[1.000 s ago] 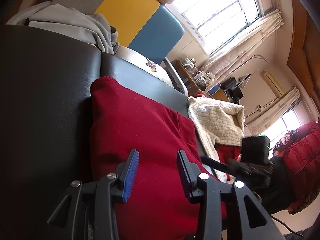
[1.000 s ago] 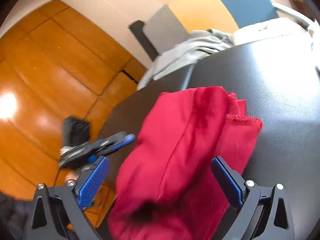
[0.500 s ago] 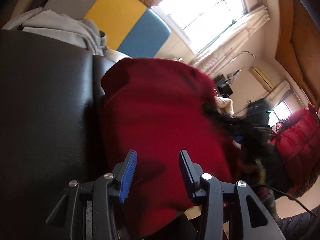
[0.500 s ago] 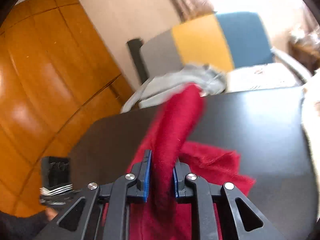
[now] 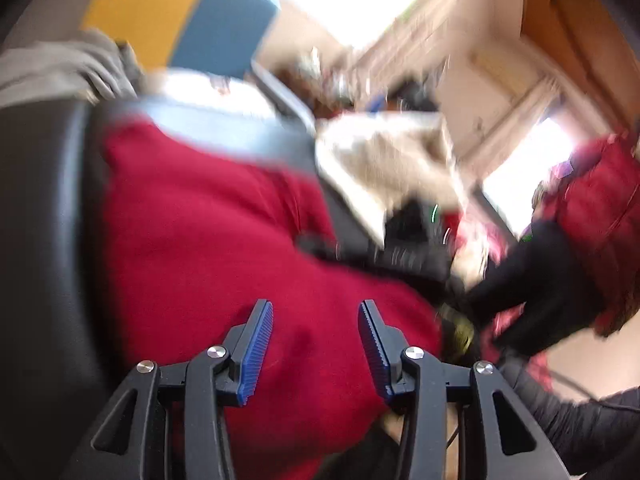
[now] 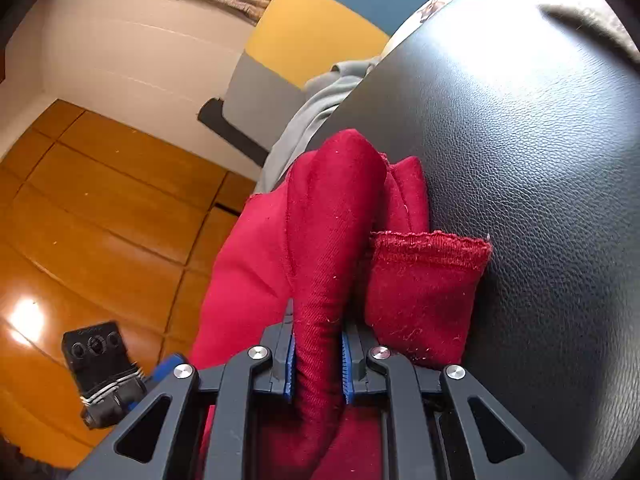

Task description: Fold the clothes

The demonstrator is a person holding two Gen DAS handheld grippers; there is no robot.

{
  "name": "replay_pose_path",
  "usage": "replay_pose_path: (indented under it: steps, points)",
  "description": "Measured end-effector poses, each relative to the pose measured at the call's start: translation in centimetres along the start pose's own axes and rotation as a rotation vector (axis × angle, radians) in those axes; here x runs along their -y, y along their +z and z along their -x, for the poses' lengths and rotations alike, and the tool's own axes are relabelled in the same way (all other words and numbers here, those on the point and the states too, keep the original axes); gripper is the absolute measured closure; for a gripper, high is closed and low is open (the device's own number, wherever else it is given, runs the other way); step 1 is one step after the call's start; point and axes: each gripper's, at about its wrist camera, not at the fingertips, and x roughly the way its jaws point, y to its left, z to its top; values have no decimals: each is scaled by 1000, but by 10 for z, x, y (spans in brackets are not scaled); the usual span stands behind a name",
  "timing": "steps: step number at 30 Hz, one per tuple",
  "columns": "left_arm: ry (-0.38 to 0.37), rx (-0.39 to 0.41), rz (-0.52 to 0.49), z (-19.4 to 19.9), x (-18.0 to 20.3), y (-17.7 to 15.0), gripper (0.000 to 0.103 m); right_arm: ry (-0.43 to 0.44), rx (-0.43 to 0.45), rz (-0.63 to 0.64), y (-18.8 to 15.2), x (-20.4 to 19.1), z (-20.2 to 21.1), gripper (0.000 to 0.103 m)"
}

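Note:
A dark red garment (image 5: 208, 240) lies on a black leather surface (image 5: 44, 200). My left gripper (image 5: 316, 344) is open just above its near part and holds nothing; this view is motion-blurred. My right gripper (image 6: 318, 364) is shut on a raised fold of the red garment (image 6: 332, 216), which stands up between the blue pads. A ribbed cuff (image 6: 428, 264) lies right of the fold on the black leather (image 6: 540, 160). The right gripper shows as a dark blur in the left wrist view (image 5: 404, 252), and the left gripper shows low left in the right wrist view (image 6: 116, 384).
A grey garment (image 5: 64, 68) lies at the far edge of the black surface, also seen in the right wrist view (image 6: 316, 116). A cream knitted garment (image 5: 384, 160) lies to the right. A yellow and blue chair back (image 5: 180, 20) stands behind. A person's red jacket (image 5: 596, 216) is at right.
My right gripper closed on the red garment, lifted a fold of it, and has now brought it lower over the surface. My left gripper stays open while its view swings.

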Motion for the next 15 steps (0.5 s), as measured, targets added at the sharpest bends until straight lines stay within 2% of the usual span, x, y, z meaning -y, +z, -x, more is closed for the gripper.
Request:
replay_pose_path:
  steps: [2,4,5,6,7,8,11,15]
  points:
    - [90,-44,-108,-17,17,-7,59,-1,-6,10,1,0,-1,88]
    - [174,-34,-193,-18,33,-13,60,-40,-21,54,3,-9,3,85]
    - [191,-24,-203,-15,38,-14,60,-61,-29,77,4,-14,4,81]
    - [194,0,-206,-9,43,-14,60,-112,-26,126,6,-25,11,72]
    - [187,19,-210,-4,45,-15,60,-173,-10,180,4,-38,17,58]
    - [182,31,-212,0,46,-16,60,-232,13,241,3,-49,28,52]
    - [188,56,-200,5,45,-23,60,-224,42,412,-12,-92,60,50]
    - [180,116,-170,19,42,-27,59,-181,-41,599,-44,-136,73,51]
